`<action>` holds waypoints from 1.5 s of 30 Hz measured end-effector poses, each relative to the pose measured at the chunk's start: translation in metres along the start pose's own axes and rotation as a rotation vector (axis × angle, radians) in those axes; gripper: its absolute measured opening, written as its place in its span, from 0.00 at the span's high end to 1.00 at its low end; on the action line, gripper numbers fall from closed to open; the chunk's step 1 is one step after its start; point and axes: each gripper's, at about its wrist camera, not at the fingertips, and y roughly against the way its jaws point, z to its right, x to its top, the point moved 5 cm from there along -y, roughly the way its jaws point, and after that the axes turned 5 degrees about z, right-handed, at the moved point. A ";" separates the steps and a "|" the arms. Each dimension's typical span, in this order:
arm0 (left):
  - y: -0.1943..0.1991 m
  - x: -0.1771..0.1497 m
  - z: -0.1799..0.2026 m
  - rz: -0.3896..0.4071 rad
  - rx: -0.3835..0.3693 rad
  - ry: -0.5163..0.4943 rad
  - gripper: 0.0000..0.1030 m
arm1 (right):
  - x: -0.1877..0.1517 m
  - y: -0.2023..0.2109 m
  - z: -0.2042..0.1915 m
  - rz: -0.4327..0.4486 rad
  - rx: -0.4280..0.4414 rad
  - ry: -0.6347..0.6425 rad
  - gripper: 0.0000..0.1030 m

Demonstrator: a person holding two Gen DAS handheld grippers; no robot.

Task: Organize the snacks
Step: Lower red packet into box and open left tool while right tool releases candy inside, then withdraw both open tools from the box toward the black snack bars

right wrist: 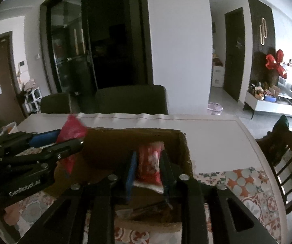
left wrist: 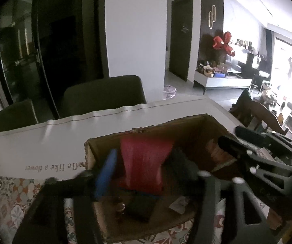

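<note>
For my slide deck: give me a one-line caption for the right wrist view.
Right gripper holds a red snack packet over a cardboard box; left gripper holds another red packet.

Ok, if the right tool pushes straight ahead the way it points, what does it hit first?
Probably the far inner wall of the cardboard box. The right tool, already holding a red snack packet, points into the box; depth is unclear.

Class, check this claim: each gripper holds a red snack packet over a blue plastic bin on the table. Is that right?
Not quite. The container is a brown cardboard box, not a blue plastic bin; both wrist views show it. The rest stands: the left gripper holds a red packet and the right gripper holds a red snack packet, both over the box on the table.
</note>
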 end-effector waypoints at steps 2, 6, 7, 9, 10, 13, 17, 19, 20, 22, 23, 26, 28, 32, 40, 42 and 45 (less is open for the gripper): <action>0.005 -0.001 0.000 0.018 0.016 -0.010 0.37 | 0.001 0.002 0.001 0.007 -0.023 0.000 0.50; 0.019 0.000 0.003 0.053 0.031 -0.035 0.36 | 0.001 0.011 0.003 0.020 -0.040 0.005 0.50; 0.024 -0.001 0.004 0.064 0.031 -0.040 0.34 | 0.002 0.013 0.003 0.019 -0.039 0.004 0.50; 0.033 -0.001 0.008 0.083 0.033 -0.056 0.34 | 0.001 0.021 0.004 0.025 -0.040 0.005 0.46; 0.040 -0.002 0.011 0.096 0.031 -0.065 0.34 | 0.001 0.023 0.004 0.027 -0.041 0.005 0.45; 0.056 -0.005 0.018 0.123 0.025 -0.090 0.34 | -0.001 0.040 0.005 0.047 -0.038 0.009 0.45; 0.076 -0.012 0.027 0.149 0.009 -0.109 0.34 | -0.005 0.061 0.003 0.068 -0.043 0.025 0.45; 0.085 -0.014 0.031 0.158 0.002 -0.114 0.34 | -0.007 0.069 0.002 0.076 -0.046 0.031 0.45; 0.089 -0.016 0.033 0.162 -0.001 -0.119 0.34 | -0.008 0.076 0.001 0.082 -0.046 0.033 0.45; 0.099 -0.019 0.037 0.171 -0.012 -0.126 0.34 | -0.009 0.085 0.001 0.087 -0.046 0.035 0.45; 0.102 -0.021 0.039 0.174 -0.015 -0.131 0.34 | -0.011 0.091 0.001 0.089 -0.047 0.034 0.45; 0.114 -0.027 0.046 0.187 -0.021 -0.155 0.34 | -0.014 0.102 0.001 0.091 -0.046 0.032 0.45; 0.121 -0.033 0.053 0.191 -0.030 -0.181 0.34 | -0.019 0.111 0.002 0.095 -0.050 0.036 0.45; 0.130 -0.044 0.062 0.187 -0.043 -0.214 0.34 | -0.032 0.127 0.006 0.089 -0.070 0.029 0.45; 0.149 -0.072 0.072 0.173 -0.058 -0.210 0.34 | -0.055 0.155 0.007 0.085 -0.115 0.049 0.45; 0.152 -0.079 0.075 0.167 -0.060 -0.225 0.34 | -0.062 0.160 0.007 0.071 -0.114 0.050 0.45; 0.154 -0.091 0.079 0.158 -0.061 -0.234 0.34 | -0.072 0.166 0.008 0.051 -0.122 0.049 0.45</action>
